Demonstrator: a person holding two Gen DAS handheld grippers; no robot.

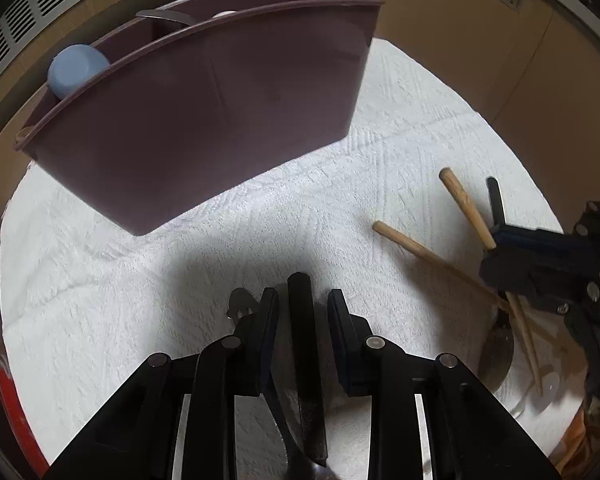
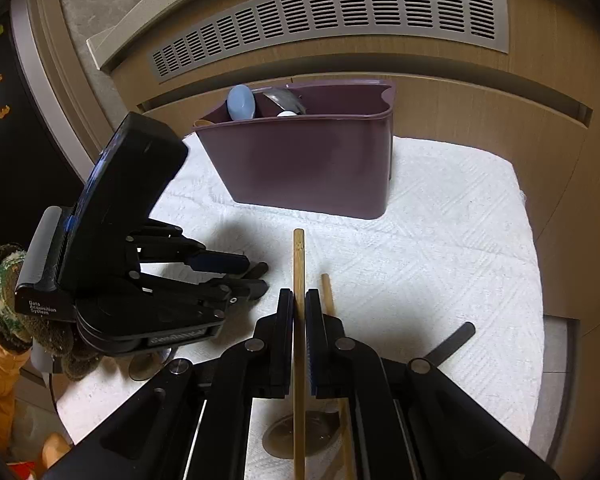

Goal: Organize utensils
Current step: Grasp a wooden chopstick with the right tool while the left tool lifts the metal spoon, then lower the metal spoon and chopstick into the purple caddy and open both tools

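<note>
A maroon utensil holder (image 1: 204, 120) stands on a white towel (image 1: 340, 208); it also shows in the right wrist view (image 2: 312, 160), holding a blue utensil (image 2: 240, 100) and a dark one. My left gripper (image 1: 302, 304) is open, its fingers on either side of a black handle (image 1: 302, 320) lying on the towel. My right gripper (image 2: 299, 304) is shut on a wooden chopstick (image 2: 299, 264), lifted off the towel. A second chopstick (image 2: 327, 292) lies beside it. In the left wrist view both chopsticks (image 1: 464, 204) show at the right.
A metal spoon bowl (image 1: 498, 352) lies on the towel at the right. Another black handle (image 2: 452, 342) lies right of my right gripper. A wooden cabinet front with a grey vent (image 2: 332, 20) stands behind the holder.
</note>
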